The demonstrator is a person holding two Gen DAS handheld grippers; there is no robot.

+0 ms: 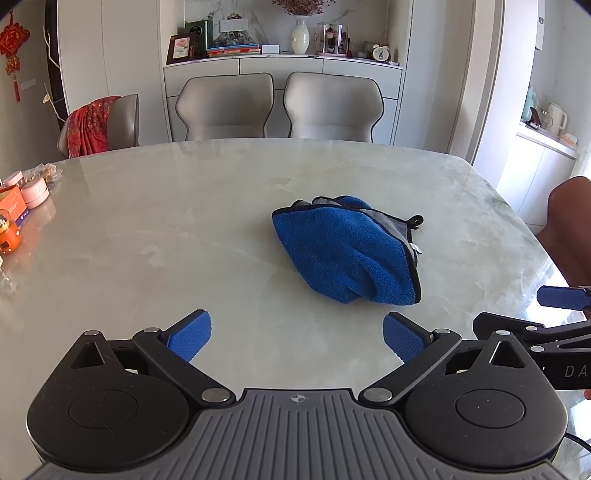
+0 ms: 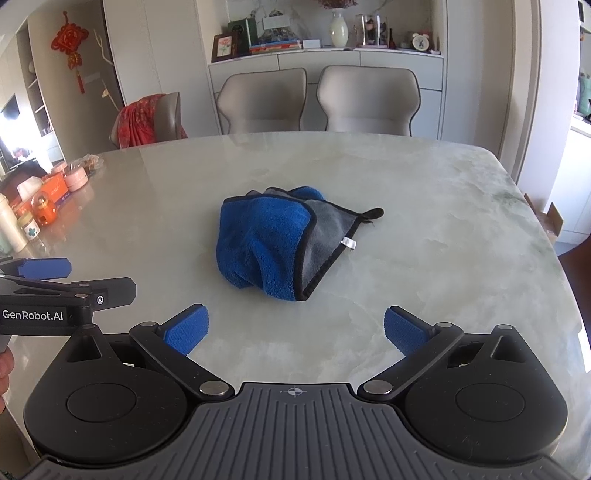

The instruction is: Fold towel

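Note:
A blue towel (image 1: 347,251) with a grey underside and black edging lies crumpled in a heap near the middle of the marble table (image 1: 147,229). In the right wrist view the towel (image 2: 266,243) shows a grey flap, a white tag and a black hanging loop on its right side. My left gripper (image 1: 297,336) hovers above the table short of the towel, open, nothing between its blue pads. My right gripper (image 2: 295,330) is also open and empty, just short of the towel. Each gripper shows at the edge of the other's view.
Jars, boxes and an orange toy (image 2: 44,206) crowd the table's left end. Two grey chairs (image 1: 280,107) stand at the far side, a third with a red cloth (image 1: 92,125) at the far left. A sideboard with a vase (image 1: 300,35) stands behind.

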